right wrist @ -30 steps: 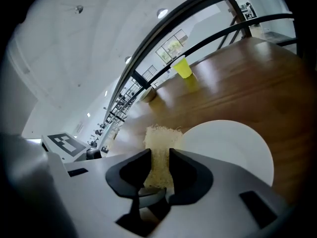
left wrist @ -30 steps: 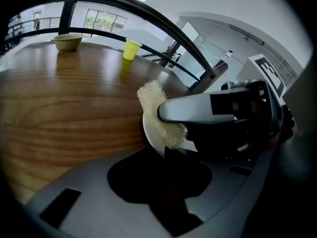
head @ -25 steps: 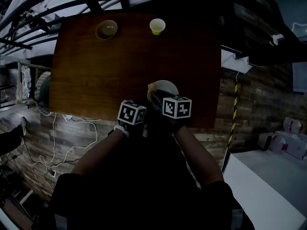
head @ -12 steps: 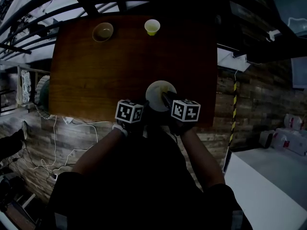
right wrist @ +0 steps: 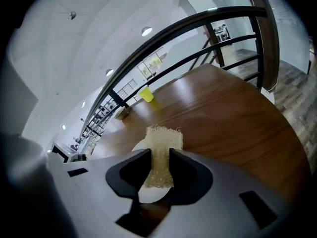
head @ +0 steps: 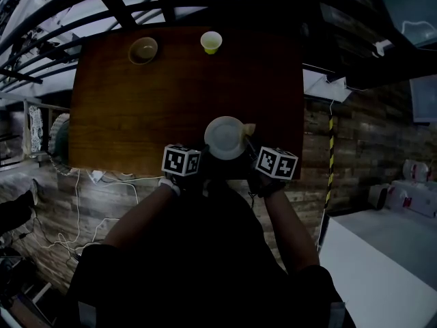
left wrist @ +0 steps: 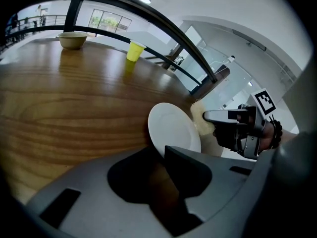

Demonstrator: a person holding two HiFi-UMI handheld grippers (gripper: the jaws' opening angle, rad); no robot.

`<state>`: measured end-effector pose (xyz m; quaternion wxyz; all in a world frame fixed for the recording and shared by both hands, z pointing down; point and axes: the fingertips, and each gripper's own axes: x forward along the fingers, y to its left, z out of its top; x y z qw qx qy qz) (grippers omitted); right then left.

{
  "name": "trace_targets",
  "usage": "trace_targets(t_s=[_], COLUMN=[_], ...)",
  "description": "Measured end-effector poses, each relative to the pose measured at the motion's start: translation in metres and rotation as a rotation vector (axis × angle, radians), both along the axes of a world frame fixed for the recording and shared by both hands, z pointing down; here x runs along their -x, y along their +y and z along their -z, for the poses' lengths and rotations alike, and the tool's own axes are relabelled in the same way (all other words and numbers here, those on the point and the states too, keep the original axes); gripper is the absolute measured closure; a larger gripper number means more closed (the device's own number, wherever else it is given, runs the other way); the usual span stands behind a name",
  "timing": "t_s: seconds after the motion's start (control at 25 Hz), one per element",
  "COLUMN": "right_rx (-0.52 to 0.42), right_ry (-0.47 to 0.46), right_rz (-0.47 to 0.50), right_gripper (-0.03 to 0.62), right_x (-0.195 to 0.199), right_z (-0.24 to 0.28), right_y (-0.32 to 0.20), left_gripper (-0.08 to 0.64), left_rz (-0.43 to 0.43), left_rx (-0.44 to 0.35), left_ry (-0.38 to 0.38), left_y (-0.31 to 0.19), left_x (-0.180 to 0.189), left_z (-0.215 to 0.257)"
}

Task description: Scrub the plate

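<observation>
A white plate (head: 225, 137) is held tilted over the near edge of the brown table (head: 136, 108). My left gripper (head: 203, 154) is shut on the plate's near-left rim; in the left gripper view the plate (left wrist: 174, 130) stands up out of the jaws (left wrist: 162, 151). My right gripper (head: 252, 143) is shut on a pale yellow scrub sponge (head: 249, 128), which sits at the plate's right rim. In the right gripper view the sponge (right wrist: 161, 155) sticks up between the fingers, with part of the plate (right wrist: 148, 192) below it. From the left gripper view the sponge (left wrist: 200, 121) touches the plate's far edge.
A tan bowl (head: 143, 49) and a yellow cup (head: 211, 42) stand at the table's far side. A dark railing (right wrist: 198, 29) runs beyond the table. Cables lie on the floor at the left, and a white surface (head: 382, 265) is at the lower right.
My right gripper has slid with the sponge from the plate's face out to its right rim. The plate's whole face now shows, and the left gripper has kept its hold.
</observation>
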<state>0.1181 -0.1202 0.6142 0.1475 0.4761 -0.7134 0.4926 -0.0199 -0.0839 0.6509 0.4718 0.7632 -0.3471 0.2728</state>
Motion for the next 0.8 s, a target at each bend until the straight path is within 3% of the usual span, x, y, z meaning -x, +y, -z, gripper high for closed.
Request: trace_targets(t_s=[0.2,0.4,0.8], right_rx=[-0.024,-0.028,0.026], right_ry=[-0.027,-0.073,-0.131], right_rz=[0.004,0.097,0.271], right_gripper=[0.465,0.465,0.465], right_x=[0.012,0.061,0.143], right_z=[0.015,0.022,0.005], right_y=[0.002,0.006,0.011], left_gripper=[0.466,0.466,0.466], left_rz=[0.043,0.101,0.087], left_rx=[-0.043,0.026,0.033], left_ry=[0.018,0.094,0.122], left_y=[-0.003,0.011,0.027], left_x=[0.004,0.002,0.016], left_z=[0.006,0.006,0.005])
